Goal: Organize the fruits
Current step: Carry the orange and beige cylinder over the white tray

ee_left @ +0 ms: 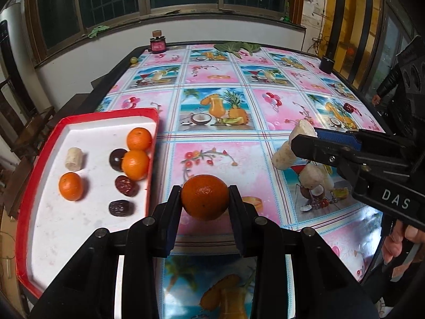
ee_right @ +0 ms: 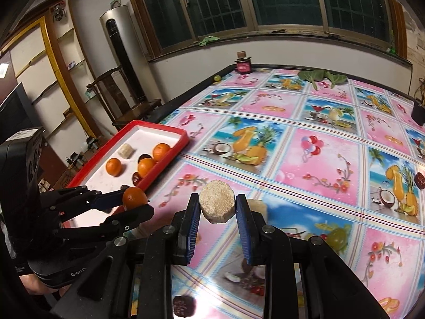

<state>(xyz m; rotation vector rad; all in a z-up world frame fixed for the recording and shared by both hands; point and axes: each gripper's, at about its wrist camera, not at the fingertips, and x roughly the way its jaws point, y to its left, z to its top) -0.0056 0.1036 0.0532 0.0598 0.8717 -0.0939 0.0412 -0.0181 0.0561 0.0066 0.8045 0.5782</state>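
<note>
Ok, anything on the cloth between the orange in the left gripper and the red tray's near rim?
Nothing: in the left wrist view only bare patterned tablecloth separates the held orange from the red tray.

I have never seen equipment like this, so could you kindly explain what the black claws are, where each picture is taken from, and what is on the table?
These are two handheld claws a person carries, each with a camera looking along its fingers. One picture comes from the left claw, which grips a round orange mandarin. The other comes from the right claw, which grips a pale beige cylindrical chunk. On the pink fruit-print tablecloth sits a red-rimmed white tray holding three more mandarins, three dark red dates and one pale chunk. More pale chunks lie loose on the cloth, beside the right claw.
</note>
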